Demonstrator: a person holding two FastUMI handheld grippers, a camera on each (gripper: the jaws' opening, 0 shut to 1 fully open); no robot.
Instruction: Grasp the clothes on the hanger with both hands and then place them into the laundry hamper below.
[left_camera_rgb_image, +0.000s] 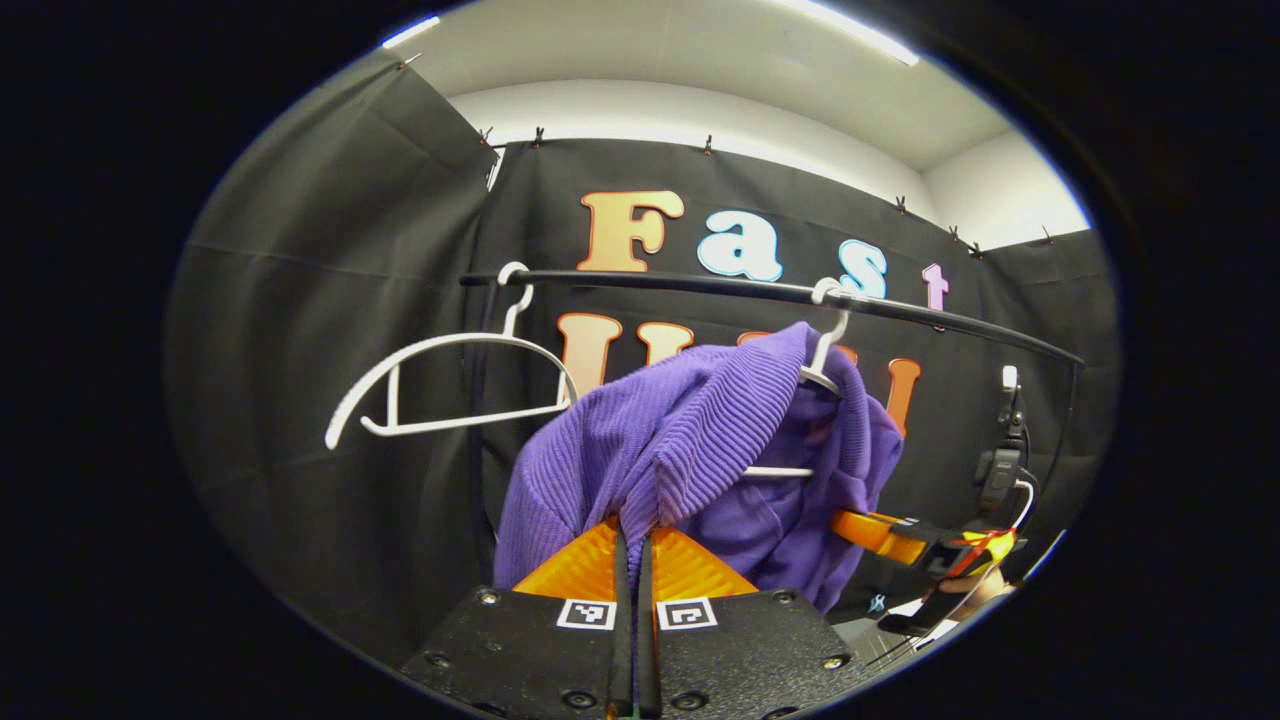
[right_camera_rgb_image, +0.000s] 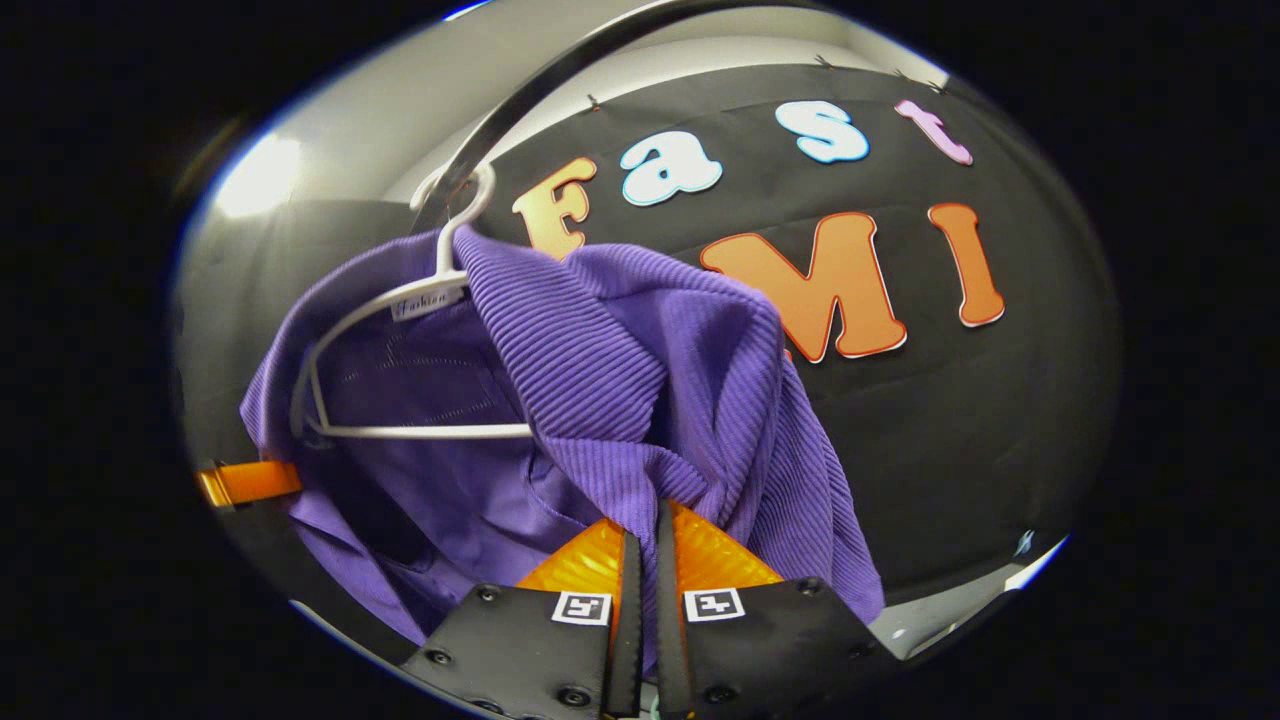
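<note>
The black horizontal clothes rail (left_camera_rgb_image: 700, 285) runs across the far side of the booth, and the purple ribbed knit garment (left_camera_rgb_image: 690, 440) hangs under it on a thin white plastic hanger (left_camera_rgb_image: 825, 355). A second, empty white hanger (left_camera_rgb_image: 450, 385) hangs on the rail at the left, apart from the garment.

The main risk, in my judgement, is that the garment is pulled down while the cloth is around the hanger's shoulders. Then the hanger may come with it, or jump off the rail, or the knit may stretch. A second risk is a thin pinch: each gripper seems to hold only a fold, so the cloth may slip out if the two hands move apart. The hamper lies below, so the drop cannot be judged from here.

The left gripper (left_camera_rgb_image: 634, 535) points up and forward at the garment's left part, its two fingers closed tightly on a hanging fold. The right gripper (right_camera_rgb_image: 640, 525) is tilted up from below at the right part, and its fingers are also pressed together on a bunched fold. In the left gripper view it reaches in from the right, low beside the garment.
</note>
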